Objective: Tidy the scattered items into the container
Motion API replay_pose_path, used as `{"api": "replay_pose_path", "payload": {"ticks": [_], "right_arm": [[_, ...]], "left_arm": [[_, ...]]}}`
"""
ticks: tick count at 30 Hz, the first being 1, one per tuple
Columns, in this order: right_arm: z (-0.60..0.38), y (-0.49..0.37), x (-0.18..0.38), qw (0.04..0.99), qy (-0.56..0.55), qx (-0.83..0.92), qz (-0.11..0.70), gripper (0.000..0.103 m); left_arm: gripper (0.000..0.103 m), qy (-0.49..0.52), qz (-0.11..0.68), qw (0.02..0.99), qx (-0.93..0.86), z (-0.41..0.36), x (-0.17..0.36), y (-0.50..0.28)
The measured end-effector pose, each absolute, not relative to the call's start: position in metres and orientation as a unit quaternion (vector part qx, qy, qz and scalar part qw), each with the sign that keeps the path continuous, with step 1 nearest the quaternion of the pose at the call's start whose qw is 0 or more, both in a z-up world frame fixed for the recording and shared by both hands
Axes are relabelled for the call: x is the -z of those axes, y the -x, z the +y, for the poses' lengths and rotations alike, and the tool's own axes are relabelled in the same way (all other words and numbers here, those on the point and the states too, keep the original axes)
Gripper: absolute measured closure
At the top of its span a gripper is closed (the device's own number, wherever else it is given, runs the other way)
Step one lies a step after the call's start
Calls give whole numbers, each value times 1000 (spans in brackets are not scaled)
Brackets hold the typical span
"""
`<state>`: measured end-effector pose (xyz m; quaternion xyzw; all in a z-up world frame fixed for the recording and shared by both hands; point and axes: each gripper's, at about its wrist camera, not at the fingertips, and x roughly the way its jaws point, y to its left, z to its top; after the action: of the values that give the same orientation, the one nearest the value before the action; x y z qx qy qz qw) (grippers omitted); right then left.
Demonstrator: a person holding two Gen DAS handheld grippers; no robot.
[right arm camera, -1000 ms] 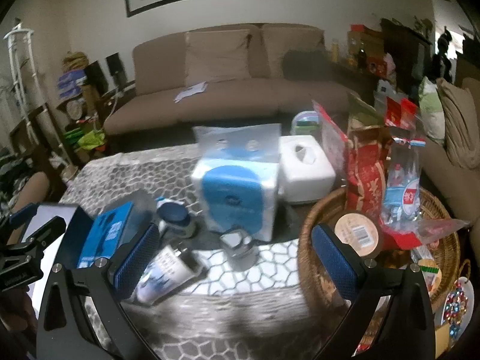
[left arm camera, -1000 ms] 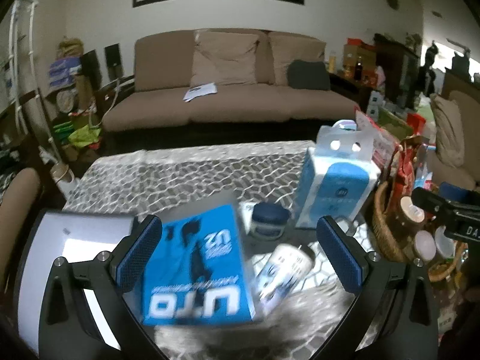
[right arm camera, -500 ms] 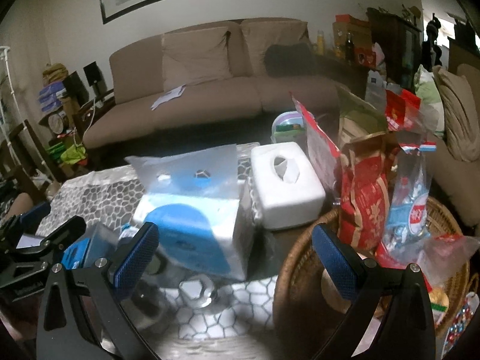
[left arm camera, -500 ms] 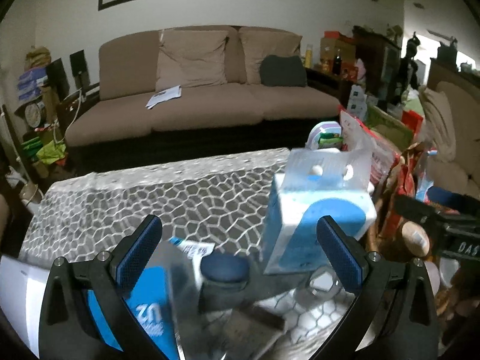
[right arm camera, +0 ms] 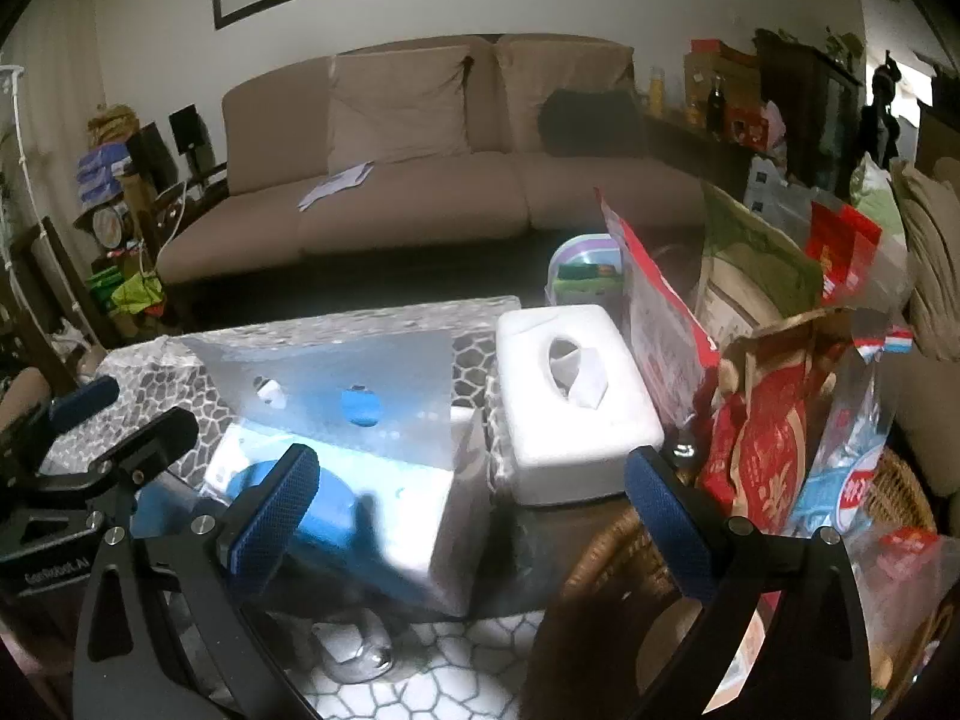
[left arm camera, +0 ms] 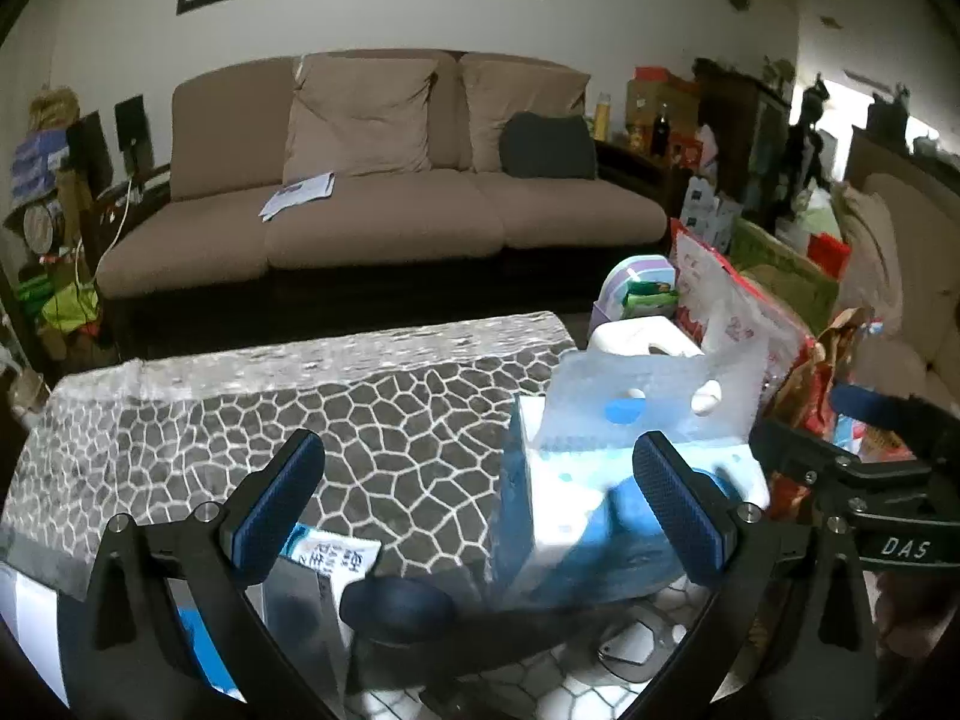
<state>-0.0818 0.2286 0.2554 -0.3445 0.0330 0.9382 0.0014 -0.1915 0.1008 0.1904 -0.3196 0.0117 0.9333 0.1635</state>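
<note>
Left wrist: left hand-held gripper (left arm camera: 477, 504) spread, empty; tissue pack (left arm camera: 606, 480) and jar (left arm camera: 396, 600) unsorted on bench (left arm camera: 300, 420); right hand-held gripper (right arm camera: 471, 510) spread, wicker basket (right arm camera: 606, 546) lower right.

The left gripper (left arm camera: 480, 501) fills the lower frame, jaws spread wide, holding nothing. The right gripper (right arm camera: 471, 510) likewise gapes wide and empty

— What is the table (left arm camera: 252, 420) like?
— It has a cover with grey stones and white lines.

— What sits on it?
— A blue and white tissue pack (right arm camera: 384, 480) stands up. Just beside it is a white tissue box (right arm camera: 570, 402).

— Anything else?
— A blue box (left arm camera: 324, 564), a jar with a dark blue lid (left arm camera: 396, 603), a shiny little thing (right arm camera: 360, 654), and a brown basket (right arm camera: 624, 546) at the edge.
</note>
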Motion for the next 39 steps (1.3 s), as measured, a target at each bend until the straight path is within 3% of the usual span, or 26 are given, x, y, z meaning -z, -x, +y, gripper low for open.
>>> {"api": "replay_pose_path", "payload": {"ticks": [6, 16, 39], "right_arm": [[237, 94, -256, -29, 342, -939, 28, 0], [240, 112, -251, -80, 350, -933, 13, 0], [238, 133, -242, -70, 362, -929, 2, 1]], "left_arm": [[0, 322, 16, 202, -925, 107, -192, 207], [0, 297, 95, 272, -910, 127, -186, 212], [0, 322, 105, 259, -904, 135, -182, 246]]}}
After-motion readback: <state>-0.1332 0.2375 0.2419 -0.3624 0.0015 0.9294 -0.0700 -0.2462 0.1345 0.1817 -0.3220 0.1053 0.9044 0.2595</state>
